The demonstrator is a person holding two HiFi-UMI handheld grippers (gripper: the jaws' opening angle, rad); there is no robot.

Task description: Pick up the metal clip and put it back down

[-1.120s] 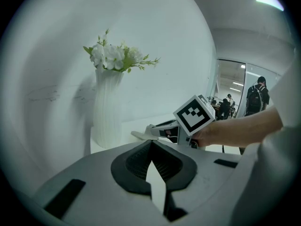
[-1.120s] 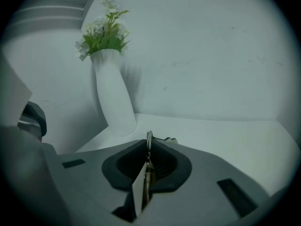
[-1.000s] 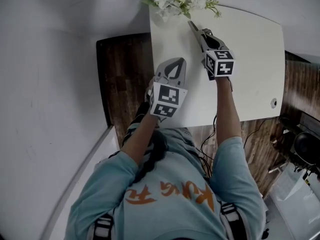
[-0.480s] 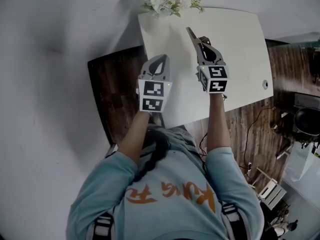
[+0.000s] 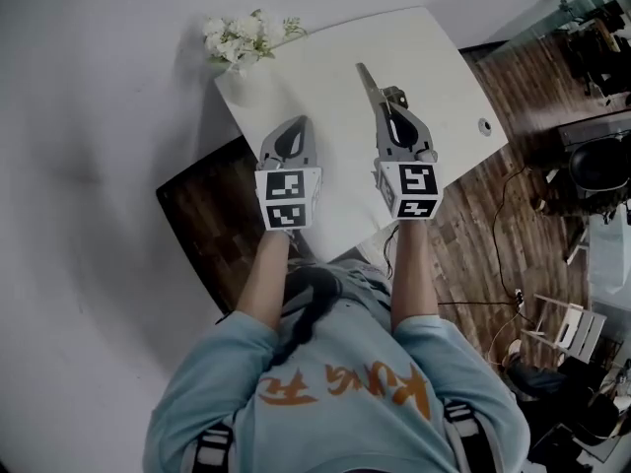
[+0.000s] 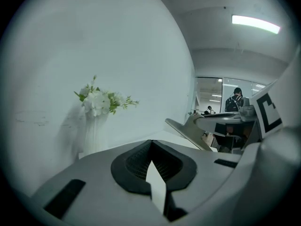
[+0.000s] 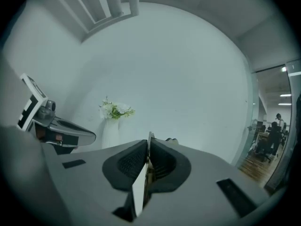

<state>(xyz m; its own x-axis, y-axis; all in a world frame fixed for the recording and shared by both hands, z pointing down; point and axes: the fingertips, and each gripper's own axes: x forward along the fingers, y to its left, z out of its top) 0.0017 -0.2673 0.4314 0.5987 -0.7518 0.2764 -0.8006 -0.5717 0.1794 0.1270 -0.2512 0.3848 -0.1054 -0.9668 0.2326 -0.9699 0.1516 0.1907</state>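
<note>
My right gripper [image 5: 388, 112] hangs above the white table [image 5: 444, 77], shut on the metal clip [image 5: 366, 79]. The clip is a long, thin, pointed blade that sticks out past the jaws toward the far edge. In the right gripper view its thin edge [image 7: 149, 136] shows pinched between the dark pads. In the left gripper view the clip [image 6: 186, 132] juts from the right gripper at the right. My left gripper [image 5: 298, 121] is held level beside it, over the table's left part. Its jaws meet at the tip [image 6: 150, 143] with nothing between them.
A white vase of flowers [image 5: 242, 37] stands at the table's far left corner against the wall. A round cable hole [image 5: 484, 126] is near the right edge. Dark wood floor [image 5: 207, 235], cables and a stool [image 5: 567, 328] lie to the right.
The head view has swung, so the table and flowers now sit further left and look smaller. The right gripper still holds the clip, now farther from the flowers. Both grippers stand side by side.
</note>
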